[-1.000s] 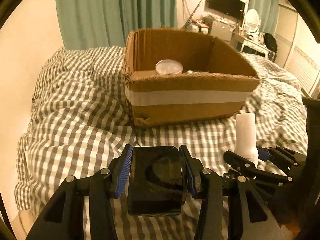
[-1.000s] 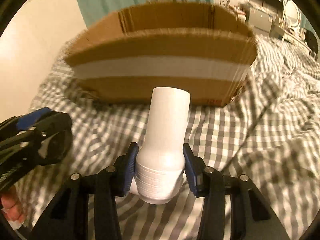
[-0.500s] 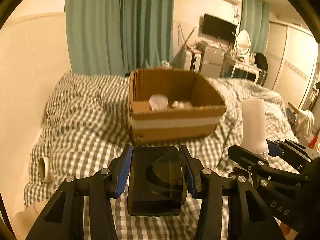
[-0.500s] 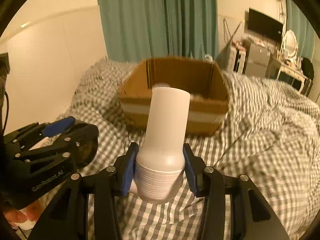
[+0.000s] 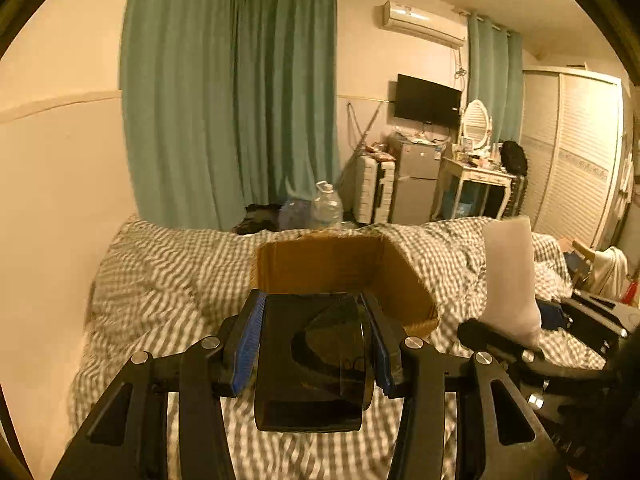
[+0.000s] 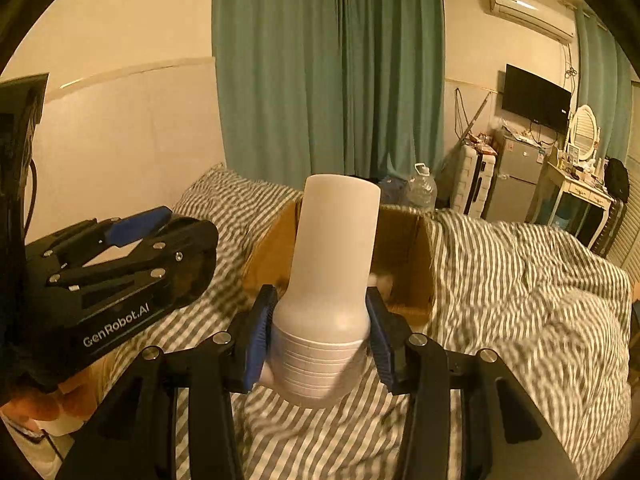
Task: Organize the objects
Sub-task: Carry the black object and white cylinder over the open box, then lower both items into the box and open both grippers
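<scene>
Above checked bed (image 5: 160, 280), facing cardboard box (image 5: 340, 268): left gripper (image 5: 316, 348) clamps dark case (image 5: 312, 364), rigid, likely slippery; right gripper (image 6: 320, 332) clamps white bottle (image 6: 332, 264) at ribbed base, likely light.

box (image 5: 344, 268) top open, walls block sides

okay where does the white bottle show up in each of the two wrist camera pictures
Left wrist view: the white bottle stands at the right edge, clamped in the right gripper, right of the cardboard box.
Right wrist view: the white bottle fills the centre, shut between the right gripper's blue pads, hiding part of the cardboard box.
Shared landmark: the cardboard box on the checked bedding.
</scene>
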Available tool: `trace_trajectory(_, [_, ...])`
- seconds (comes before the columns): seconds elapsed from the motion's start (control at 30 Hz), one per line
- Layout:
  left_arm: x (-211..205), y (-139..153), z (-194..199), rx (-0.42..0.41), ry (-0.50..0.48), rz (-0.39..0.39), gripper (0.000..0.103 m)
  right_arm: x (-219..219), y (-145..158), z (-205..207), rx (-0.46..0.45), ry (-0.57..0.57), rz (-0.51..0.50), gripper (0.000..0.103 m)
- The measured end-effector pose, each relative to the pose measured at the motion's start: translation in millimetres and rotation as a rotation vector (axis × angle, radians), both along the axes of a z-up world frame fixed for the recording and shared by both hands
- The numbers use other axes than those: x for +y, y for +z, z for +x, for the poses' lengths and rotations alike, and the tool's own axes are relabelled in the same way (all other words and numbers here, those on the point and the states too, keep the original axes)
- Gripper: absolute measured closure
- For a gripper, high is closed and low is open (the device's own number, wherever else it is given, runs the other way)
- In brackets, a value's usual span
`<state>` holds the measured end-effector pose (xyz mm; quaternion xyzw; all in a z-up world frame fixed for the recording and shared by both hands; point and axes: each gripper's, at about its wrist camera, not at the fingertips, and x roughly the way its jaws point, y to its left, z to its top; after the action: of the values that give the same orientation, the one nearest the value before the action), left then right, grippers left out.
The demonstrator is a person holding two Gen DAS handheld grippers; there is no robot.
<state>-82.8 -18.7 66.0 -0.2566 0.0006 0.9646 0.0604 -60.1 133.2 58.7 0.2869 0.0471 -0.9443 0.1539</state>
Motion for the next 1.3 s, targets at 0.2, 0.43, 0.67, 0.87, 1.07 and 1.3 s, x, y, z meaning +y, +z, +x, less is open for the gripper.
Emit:
trace_trajectory(0.2, [5,0,-74,-0.022,-0.006,-0.01,0.055,10,21,-68,0.01,-0.02,-0.015,0.06])
trace_trajectory(0.43, [-2,-24,-167,-0.128,-0.044,0.038,0.055,18,15,-168,-0.032,-0.027,-0.021,0.06])
trace_trajectory(0.67, [4,-69,-231,-0.219,-0.039,-0.006,0.055,20,-33,-254,-0.146,-0.023,0.004,0.06])
trace_trajectory(0.87, [9,-107,-268,-0.293,-0.043,-0.052,0.055,23,-96,-309,-0.282,-0.017,0.017,0.06])
trace_trajectory(1.07, [12,-121,-281,-0.307,-0.012,-0.07,0.055,26,-129,-330,-0.331,-0.03,0.021,0.059])
trace_trajectory(1.3, [16,-123,-281,-0.27,-0.003,-0.078,0.037,33,-131,-328,-0.31,-0.053,-0.017,0.032])
